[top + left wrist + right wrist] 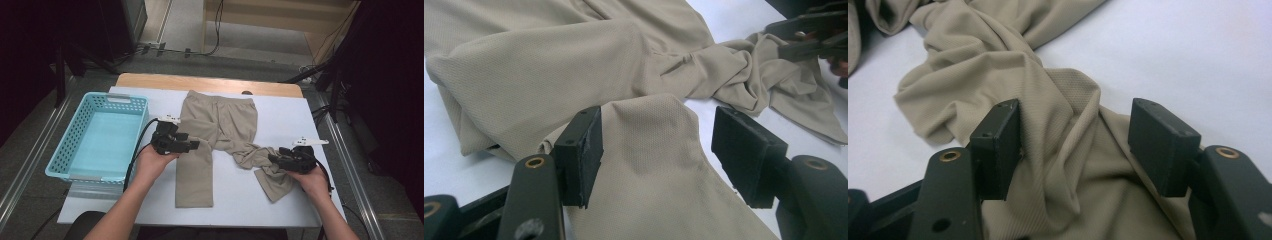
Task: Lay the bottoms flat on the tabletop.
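Observation:
Beige trousers (218, 125) lie on the white table (285, 112), waistband at the far side. One leg (194, 175) lies flat and straight toward me. The other leg (260, 160) is twisted and bunched. My left gripper (192, 145) rests at the upper part of the flat leg. Its jaws stand open around a fold of cloth (654, 150), with a gap at one pad (744, 150). My right gripper (275, 159) sits on the bunched leg, its jaws open with a ridge of cloth (1068, 150) between them. In the left gripper view, the right gripper (809, 37) appears at the top right.
A light blue plastic basket (64, 145) stands at the left of the table with nothing in it. Bare white table (235, 200) lies between the two legs near the front edge. A wooden strip (150, 80) runs along the table's far edge.

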Demonstrator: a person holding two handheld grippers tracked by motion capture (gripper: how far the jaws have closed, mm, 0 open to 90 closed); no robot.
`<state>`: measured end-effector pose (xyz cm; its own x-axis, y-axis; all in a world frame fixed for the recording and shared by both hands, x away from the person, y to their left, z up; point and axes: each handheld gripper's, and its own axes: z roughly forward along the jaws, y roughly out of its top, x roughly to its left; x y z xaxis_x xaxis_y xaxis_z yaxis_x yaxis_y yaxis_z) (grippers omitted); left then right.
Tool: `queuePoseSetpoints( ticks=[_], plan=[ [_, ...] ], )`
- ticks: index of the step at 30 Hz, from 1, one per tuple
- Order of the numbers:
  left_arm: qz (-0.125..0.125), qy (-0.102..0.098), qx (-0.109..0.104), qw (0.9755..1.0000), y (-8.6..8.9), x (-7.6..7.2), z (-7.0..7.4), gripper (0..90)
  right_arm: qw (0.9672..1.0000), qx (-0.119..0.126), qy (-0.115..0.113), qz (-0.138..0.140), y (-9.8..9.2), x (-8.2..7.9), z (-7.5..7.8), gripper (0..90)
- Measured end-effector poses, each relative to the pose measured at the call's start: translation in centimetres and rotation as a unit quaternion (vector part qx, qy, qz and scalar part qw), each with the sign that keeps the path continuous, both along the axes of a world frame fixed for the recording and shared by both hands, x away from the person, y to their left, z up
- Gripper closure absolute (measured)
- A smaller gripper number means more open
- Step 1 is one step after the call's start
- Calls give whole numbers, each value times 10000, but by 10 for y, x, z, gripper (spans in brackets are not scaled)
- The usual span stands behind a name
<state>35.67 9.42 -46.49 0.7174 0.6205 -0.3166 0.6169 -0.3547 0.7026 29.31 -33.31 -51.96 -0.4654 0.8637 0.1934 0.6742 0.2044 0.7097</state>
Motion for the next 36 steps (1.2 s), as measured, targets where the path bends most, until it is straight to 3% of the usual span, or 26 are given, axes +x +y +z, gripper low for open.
queuePoseSetpoints(
  ticks=[2,3,4,6,9,16,23,27,32,34,36],
  plan=[
    [-9,-2,3,10000,-1,0,0,375,9999,33,95,54,5,3,-6,357],
    [-13,6,1,10000,-2,-1,-1,375,10000,-15,-25,28,9,2,-8,410],
    [-18,2,4,10000,-2,-1,-1,375,9998,-93,-63,172,12,0,-7,538],
    [-36,18,28,10000,-3,-1,-1,375,9994,-61,95,334,19,-3,-5,691],
    [-63,-4,43,10000,-5,-1,-1,376,9980,-213,286,527,27,-5,4,755],
    [-12,-73,-50,10000,-3,-2,2,377,9961,-58,-96,870,57,-36,37,761],
    [-88,-160,5,9998,-10,-5,3,376,9933,-168,-122,1134,95,-57,40,749],
    [-157,-154,-8,9998,-14,-6,3,376,9904,-134,5,1374,109,-66,35,664],
    [-241,-124,-18,9996,-21,-9,5,378,9907,-143,-267,1327,99,-74,48,529],
    [-286,-87,-72,9995,-27,-10,5,378,9923,-92,-462,1147,84,-75,51,502],
    [-392,-93,-20,9992,-35,-12,6,378,9945,-67,-478,931,68,-73,51,497]
  ],
)
